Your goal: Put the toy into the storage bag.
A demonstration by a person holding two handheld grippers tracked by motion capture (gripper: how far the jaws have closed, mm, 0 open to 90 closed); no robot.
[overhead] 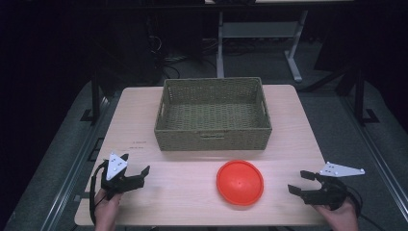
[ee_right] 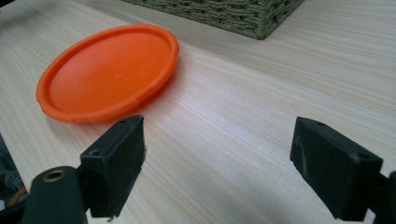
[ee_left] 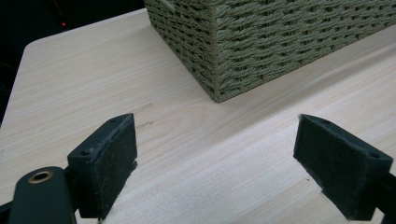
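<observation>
**A staged test bench in a darkened lab**

The setting looked like a research lab: a pale wooden table (overhead: pixel 144 110) stood on grey carpeted floor (overhead: pixel 62 159) in a dim room, with a white-framed metal desk (overhead: pixel 260 33) behind it and loose black cables (overhead: pixel 168 60) trailing beneath dark equipment.

Pale wooden table (overhead: pixel 144 130), centre of frame. On it: woven basket (overhead: pixel 213 114) at upper centre; orange plate (overhead: pixel 240 182), upside down, at lower centre, apart from the basket.
</observation>
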